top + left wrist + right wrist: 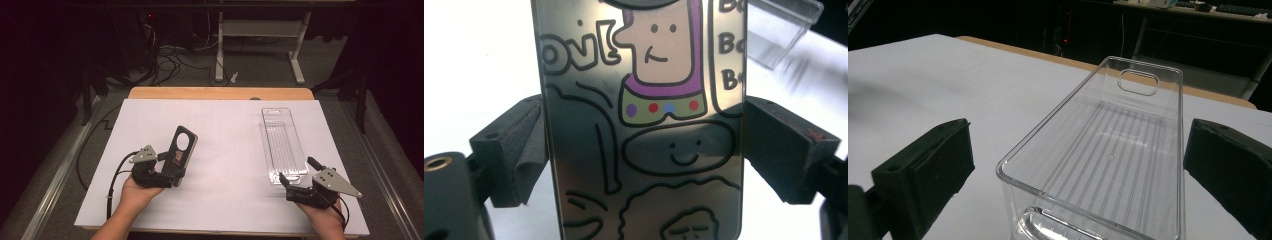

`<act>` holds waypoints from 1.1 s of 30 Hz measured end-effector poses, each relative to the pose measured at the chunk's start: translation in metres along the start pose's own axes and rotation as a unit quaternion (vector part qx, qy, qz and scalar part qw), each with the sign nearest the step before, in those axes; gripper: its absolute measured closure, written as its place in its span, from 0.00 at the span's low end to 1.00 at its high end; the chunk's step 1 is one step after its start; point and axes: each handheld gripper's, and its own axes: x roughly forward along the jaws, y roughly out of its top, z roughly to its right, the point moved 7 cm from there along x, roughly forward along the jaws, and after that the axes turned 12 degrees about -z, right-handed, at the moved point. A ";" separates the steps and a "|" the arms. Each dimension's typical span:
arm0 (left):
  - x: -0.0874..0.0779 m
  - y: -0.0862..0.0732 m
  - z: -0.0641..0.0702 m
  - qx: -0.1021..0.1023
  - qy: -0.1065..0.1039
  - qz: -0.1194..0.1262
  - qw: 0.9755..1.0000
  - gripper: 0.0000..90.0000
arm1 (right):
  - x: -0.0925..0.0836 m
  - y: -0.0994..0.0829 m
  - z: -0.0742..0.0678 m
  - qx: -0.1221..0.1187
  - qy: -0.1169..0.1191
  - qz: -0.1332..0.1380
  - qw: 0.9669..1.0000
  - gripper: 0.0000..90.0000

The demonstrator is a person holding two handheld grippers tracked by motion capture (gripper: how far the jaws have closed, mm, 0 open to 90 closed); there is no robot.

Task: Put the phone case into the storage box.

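A dark, glossy phone case with cartoon drawings and a round camera hole stands tilted off the white table. My left gripper is shut on its lower end. In the left gripper view both pads press the side edges of the case. A clear plastic bin lies lengthwise at the right, empty, with a ribbed floor and handle cutouts. My right gripper is open at the bin's near end. In the right gripper view its jaws stand wide on either side of the bin, the left one clear of the wall.
A white sheet covers the table, with a wooden edge at the far side. Cables and a desk frame stand on the dark floor beyond. Each gripper trails a black cable toward the near edge.
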 end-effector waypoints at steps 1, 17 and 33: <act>0.001 -0.001 0.000 0.001 -0.005 -0.003 1.000 0.14 | 0.000 0.000 0.000 0.000 0.000 0.000 1.000 0.01; -0.003 -0.002 0.016 0.025 -0.055 0.006 0.998 0.14 | -0.001 0.001 0.000 -0.001 0.001 0.004 1.000 0.01; -0.008 -0.006 0.030 0.035 -0.106 -0.016 0.994 0.14 | -0.002 0.013 -0.012 0.000 0.026 0.017 1.000 0.00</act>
